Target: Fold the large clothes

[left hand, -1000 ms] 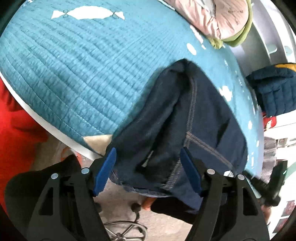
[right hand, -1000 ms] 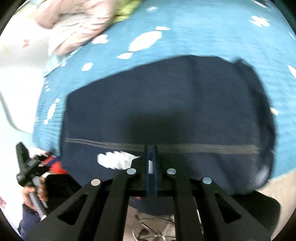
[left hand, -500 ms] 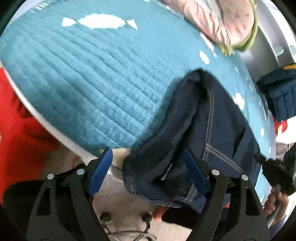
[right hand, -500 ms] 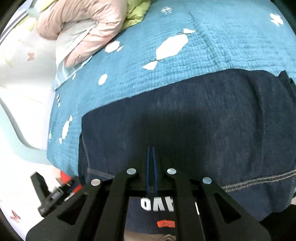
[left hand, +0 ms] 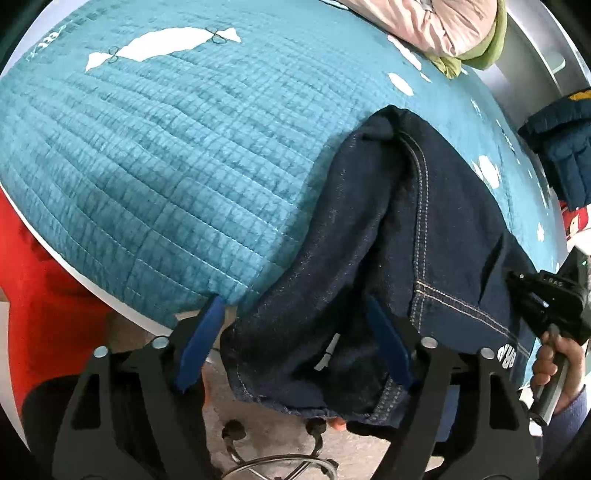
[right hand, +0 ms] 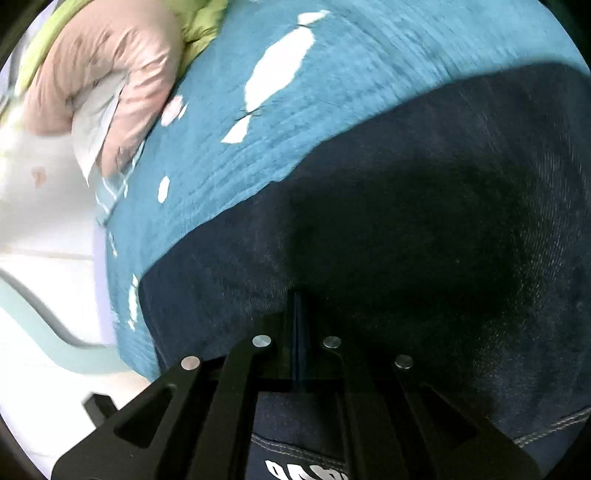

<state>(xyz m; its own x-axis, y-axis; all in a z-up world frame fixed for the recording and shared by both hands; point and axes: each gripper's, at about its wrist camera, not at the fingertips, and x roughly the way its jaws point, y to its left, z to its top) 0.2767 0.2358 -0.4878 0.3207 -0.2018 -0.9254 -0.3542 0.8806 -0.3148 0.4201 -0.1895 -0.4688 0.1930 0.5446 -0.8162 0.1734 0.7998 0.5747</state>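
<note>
A dark blue denim garment (left hand: 424, 236) with pale stitching lies folded on the teal quilted bed cover (left hand: 177, 155), its near end hanging over the bed's edge. My left gripper (left hand: 295, 332) is open, its blue pads either side of that hanging end, holding nothing. My right gripper (right hand: 297, 306) is shut, fingers together, low over the denim (right hand: 424, 229); whether cloth is pinched between them I cannot tell. It also shows in the left wrist view (left hand: 546, 295) at the garment's right edge.
A pink and green bundle of bedding (left hand: 443, 26) lies at the far end of the bed, also in the right wrist view (right hand: 103, 81). A navy padded jacket (left hand: 561, 147) lies at the right. Red cloth (left hand: 33, 277) and a stool base (left hand: 280, 465) are below.
The right gripper has moved lower and closer over the denim, staying shut. The left gripper stays open around the hanging end and has come a little nearer.
</note>
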